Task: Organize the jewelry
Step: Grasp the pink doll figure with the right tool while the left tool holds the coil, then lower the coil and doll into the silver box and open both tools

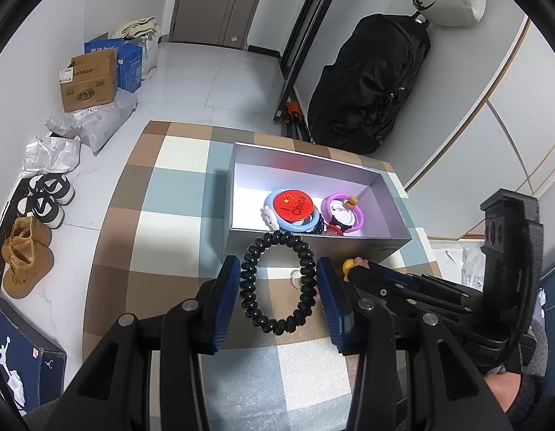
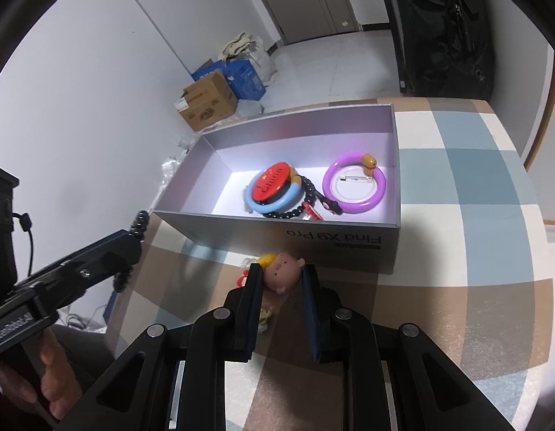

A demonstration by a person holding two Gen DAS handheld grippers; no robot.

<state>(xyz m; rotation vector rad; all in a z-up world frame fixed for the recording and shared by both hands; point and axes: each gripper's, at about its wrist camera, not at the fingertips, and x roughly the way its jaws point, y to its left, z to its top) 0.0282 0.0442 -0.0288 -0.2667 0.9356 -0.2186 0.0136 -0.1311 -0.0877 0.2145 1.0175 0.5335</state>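
A black beaded bracelet [image 1: 277,283] is clamped between the pads of the left hand-held gripper [image 1: 277,287] and is held above the checked table [image 1: 162,194], just near of the open grey box [image 1: 392,212]. A small pink figurine head [image 2: 282,271] is gripped by the right hand-held gripper [image 2: 279,280], close to the box's near wall. Inside the box, a red badge [image 1: 291,205] on a blue ring [image 1: 306,224] and a purple ring [image 2: 354,183] are seen.
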